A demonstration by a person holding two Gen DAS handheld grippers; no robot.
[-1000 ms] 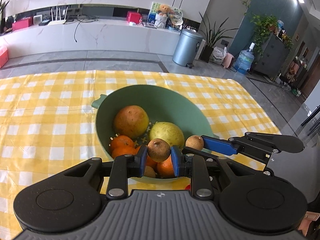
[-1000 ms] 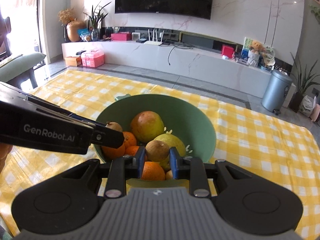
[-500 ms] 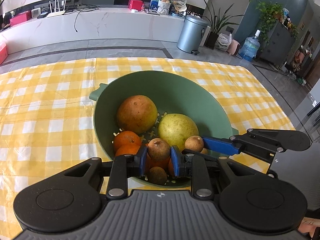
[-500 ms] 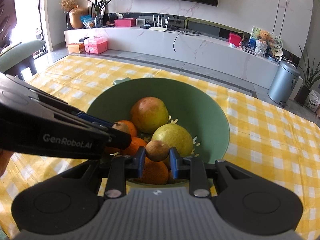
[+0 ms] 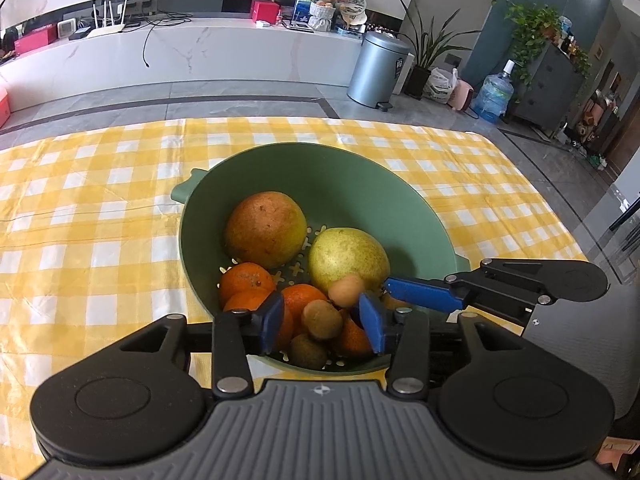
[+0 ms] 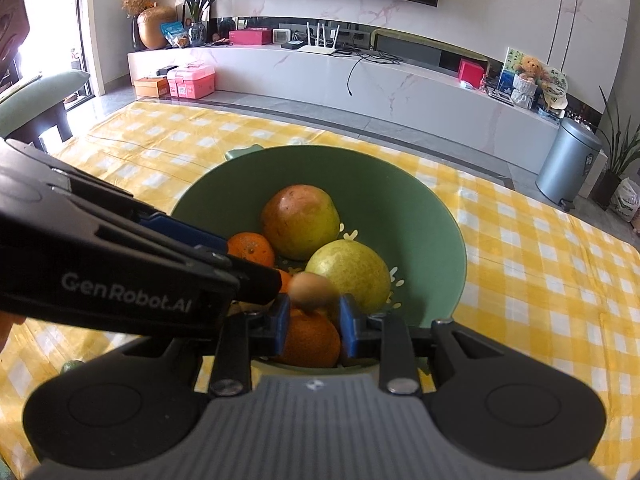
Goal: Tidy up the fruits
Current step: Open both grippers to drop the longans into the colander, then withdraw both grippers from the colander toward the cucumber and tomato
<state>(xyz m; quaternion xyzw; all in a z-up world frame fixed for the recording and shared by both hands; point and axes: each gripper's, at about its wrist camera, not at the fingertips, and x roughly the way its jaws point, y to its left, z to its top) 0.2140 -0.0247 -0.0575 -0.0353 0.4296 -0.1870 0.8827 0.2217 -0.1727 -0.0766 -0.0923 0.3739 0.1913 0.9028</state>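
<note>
With its blue jaws just opened and standing apart, the left gripper (image 5: 322,322) hangs over the near rim of the green bowl (image 5: 340,184); a small brown fruit (image 5: 322,319) sits loose between the pads, touching neither, on the oranges (image 5: 244,280) below. Reaching in from the right, the right gripper (image 6: 312,316) pinches a second, blurred brown fruit (image 6: 311,291) above an orange. Farther in lie a reddish mango (image 5: 266,229) and a pale pear (image 5: 348,258), side by side. Under the bowl spreads a yellow checked cloth (image 5: 88,216).
</note>
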